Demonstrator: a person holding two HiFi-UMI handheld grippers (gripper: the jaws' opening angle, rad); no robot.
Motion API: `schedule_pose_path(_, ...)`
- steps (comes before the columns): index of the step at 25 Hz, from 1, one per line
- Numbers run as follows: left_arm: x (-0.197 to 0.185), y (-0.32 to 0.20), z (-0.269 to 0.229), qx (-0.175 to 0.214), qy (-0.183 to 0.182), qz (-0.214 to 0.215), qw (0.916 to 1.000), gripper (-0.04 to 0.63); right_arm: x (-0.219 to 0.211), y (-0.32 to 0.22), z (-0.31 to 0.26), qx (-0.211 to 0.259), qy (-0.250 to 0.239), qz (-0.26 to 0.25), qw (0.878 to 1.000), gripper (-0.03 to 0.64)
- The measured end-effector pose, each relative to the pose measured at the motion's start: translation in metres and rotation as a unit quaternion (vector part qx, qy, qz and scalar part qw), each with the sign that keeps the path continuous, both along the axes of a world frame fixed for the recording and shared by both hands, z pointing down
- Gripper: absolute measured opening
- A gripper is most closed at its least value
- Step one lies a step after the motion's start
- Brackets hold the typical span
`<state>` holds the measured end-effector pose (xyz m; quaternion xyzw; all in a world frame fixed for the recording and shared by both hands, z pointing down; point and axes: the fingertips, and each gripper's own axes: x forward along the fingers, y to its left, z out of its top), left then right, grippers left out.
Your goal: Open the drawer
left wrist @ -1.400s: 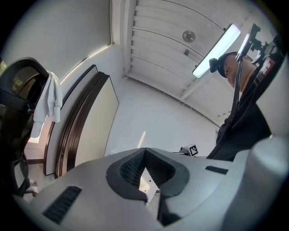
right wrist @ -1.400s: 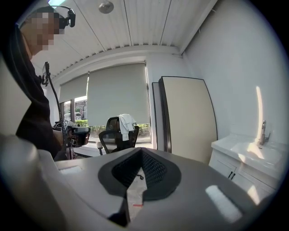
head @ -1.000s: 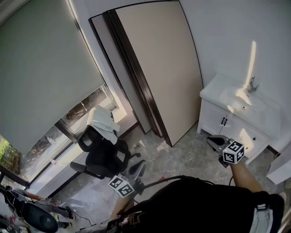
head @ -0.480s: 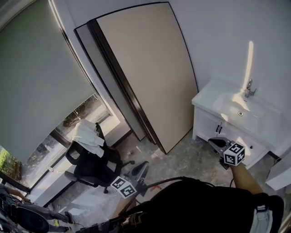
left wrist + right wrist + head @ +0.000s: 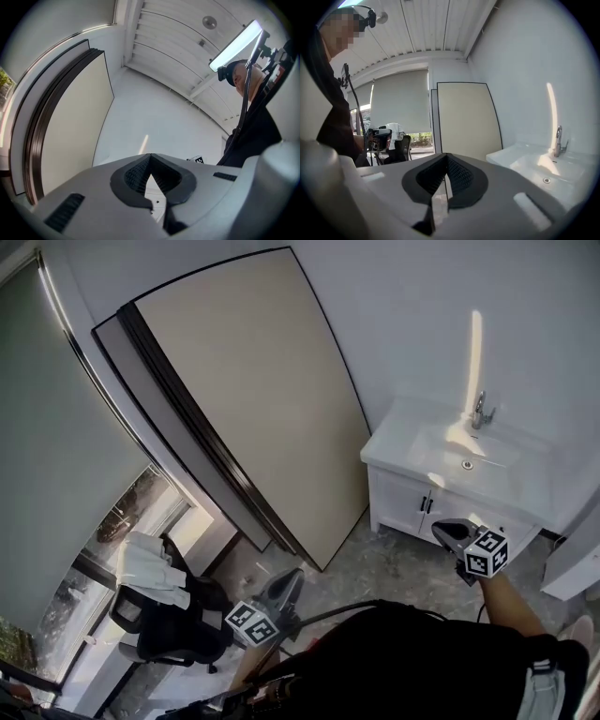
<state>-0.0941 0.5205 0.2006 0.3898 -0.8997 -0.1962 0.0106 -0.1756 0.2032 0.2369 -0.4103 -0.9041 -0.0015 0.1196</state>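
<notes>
Step in hand: approach, as judged; the drawer is not yet touched.

- Left tongs (image 5: 292, 576): pressed together, nothing pinched. They are held low over the floor, well apart from the cabinet, and in the left gripper view (image 5: 150, 156) the ribbed pads are seen meeting at the tips.
- Right tongs (image 5: 440, 527): pressed together and empty, held out in front of the vanity cabinet (image 5: 401, 501) with a gap to its front. In the right gripper view (image 5: 446, 157) only the basin (image 5: 536, 165) and tap (image 5: 558, 139) are seen past the tips, off to the right.
- Drawer: taken to sit in the front of the white vanity cabinet against the right-hand wall, under the basin. A pair of dark pulls (image 5: 427, 505) is seen on the front. Which panel is the drawer cannot be told, and the right part of the front is partly covered by the right tongs.
- All front panels appear flush and closed.
- Elsewhere: a large beige panel (image 5: 248, 399) is leaned on the wall, and an office chair (image 5: 164, 629) with a white cloth is set by the window.

Next move, as judged: the right tongs need to be spread, lowered and turned toward the cabinet front, lined up on the drawer's pull and closed on it, then drawn straight back. The left tongs are probably not needed.
</notes>
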Motion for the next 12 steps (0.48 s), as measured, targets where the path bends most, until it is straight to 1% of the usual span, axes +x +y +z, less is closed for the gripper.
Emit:
schedule_pose_path(4,-0.053,0.018,-0.003,0.001,-0.007,0.042,0.9991,0.000,-0.025,0.007,-0.015,-0.002,-0.012,0.045,0.999,0.002)
schedule_pose_path(7,-0.090,0.034,-0.017,-0.001,-0.015,0.066,0.9977,0.000,-0.043,0.020,-0.025,0.004,-0.018,0.069,0.997,0.002)
schedule_pose_path(9,-0.111,0.046,-0.023,-0.001,-0.019,0.081,0.9966,0.000,-0.056,0.031,-0.030,-0.001,-0.019,0.088,0.996,0.002)
schedule_pose_path(12,-0.140,0.067,-0.027,-0.008,-0.017,0.100,0.9948,0.000,-0.077,0.056,-0.033,-0.002,-0.021,0.101,0.995,0.002)
